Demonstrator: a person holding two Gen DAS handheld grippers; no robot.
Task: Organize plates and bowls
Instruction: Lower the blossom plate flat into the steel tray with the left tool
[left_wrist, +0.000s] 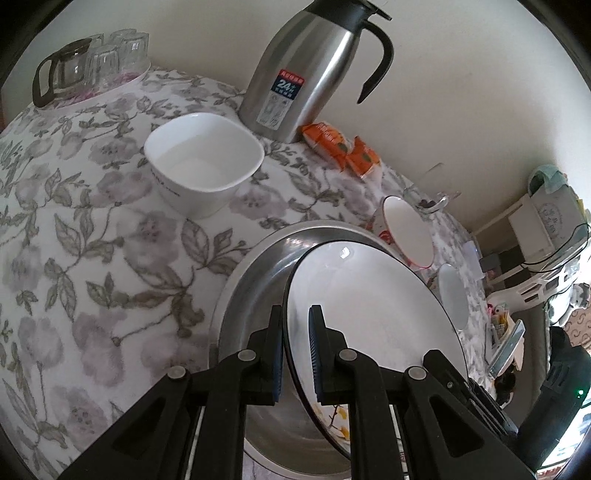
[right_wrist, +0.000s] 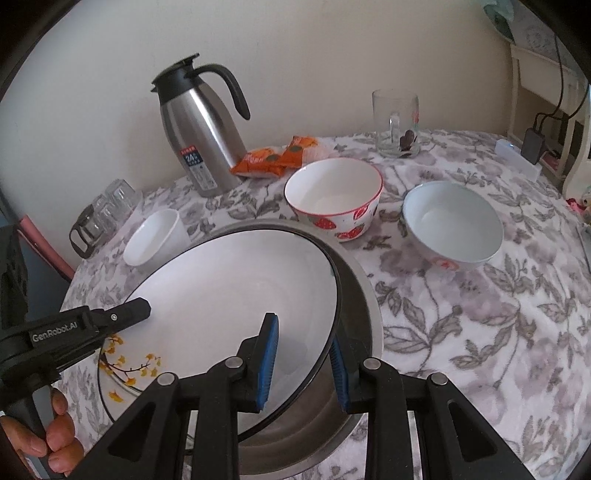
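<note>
Partly hidden under the white plate (right_wrist: 229, 295), the steel basin (right_wrist: 364, 295) shows only its rim and some inner wall. Both grippers clamp the plate's rim: left gripper (left_wrist: 295, 354) narrow, right gripper (right_wrist: 304, 363) (wider set) opposite. The plate hangs tilted over the basin. Strawberry bowl (right_wrist: 334, 197), pale bowl (right_wrist: 452, 221) and square bowl (left_wrist: 203, 162) sit empty.

Both wrist cameras look steeply down, close over the plate (left_wrist: 373, 302) from opposite rims, seemingly sharing the table's (right_wrist: 480, 332) middle
</note>
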